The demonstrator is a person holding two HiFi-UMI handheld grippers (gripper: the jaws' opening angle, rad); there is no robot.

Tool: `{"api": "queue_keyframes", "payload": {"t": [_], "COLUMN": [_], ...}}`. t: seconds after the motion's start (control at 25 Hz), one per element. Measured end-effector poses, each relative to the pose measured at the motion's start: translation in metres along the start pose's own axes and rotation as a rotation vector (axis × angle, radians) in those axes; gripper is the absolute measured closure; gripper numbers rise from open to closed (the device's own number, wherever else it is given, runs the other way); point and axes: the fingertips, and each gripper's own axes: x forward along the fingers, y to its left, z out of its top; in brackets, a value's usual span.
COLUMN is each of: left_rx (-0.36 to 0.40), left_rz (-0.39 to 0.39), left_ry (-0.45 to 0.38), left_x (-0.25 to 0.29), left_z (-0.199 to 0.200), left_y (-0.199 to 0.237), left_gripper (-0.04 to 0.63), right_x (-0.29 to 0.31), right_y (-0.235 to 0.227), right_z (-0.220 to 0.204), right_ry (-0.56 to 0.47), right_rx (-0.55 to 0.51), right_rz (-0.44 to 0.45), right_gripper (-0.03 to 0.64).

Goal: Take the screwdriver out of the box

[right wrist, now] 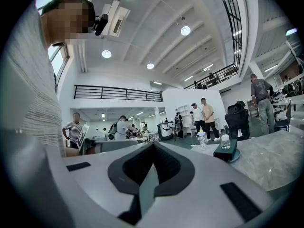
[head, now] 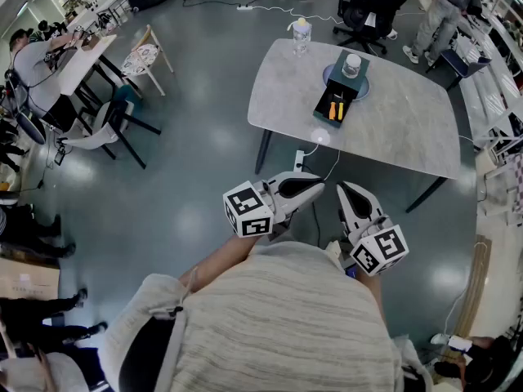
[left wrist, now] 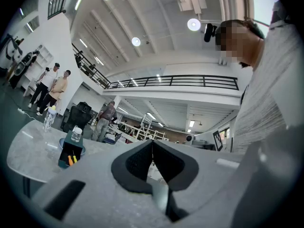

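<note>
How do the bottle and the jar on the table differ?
The bottle is taller than the jar. The bottle has a yellowish cap, the jar a white one. The bottle stands directly on the table; the jar stands on the dark box. Both are clear and upright.

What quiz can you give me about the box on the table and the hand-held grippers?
1. True or false: the left hand-held gripper has its jaws wide open.
2. The box sits on: A the table; B a sofa; C a bed.
3. Fill in: the screwdriver handles in the box are ____.
Key: 1 false, the jaws are shut; 2 A; 3 orange.
</note>
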Motion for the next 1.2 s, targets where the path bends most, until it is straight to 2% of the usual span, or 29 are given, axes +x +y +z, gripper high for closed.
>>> {"api": "queue_keyframes", "payload": {"t": [0.4,0.76,1.2], "left_rx": [-0.026,-0.035,-0.029], "left_rz": [-0.012,0.019,0.053], "left_ry": [0.036,0.072,0.056], "left_x": [0.016,0.056,0.160], "left_z": [-0.015,-0.031,-0.035], "left_y": [-0.005,0.002,0.017], "left_gripper": [0.580,0.580,0.580], "right_x": [-0.010,-0.016,-0.046], "right_y": [-0.012,-0.042,-0.138], "right_z": [-0.004,-0.009,0.013], "right_ry": [-0.001,0.027,0.036], "right_rx": [0.024,0.039,0.037], "right_rz": [-0.004,0.072,0.102], "right_gripper": [0.607,0.606,0.606]}}
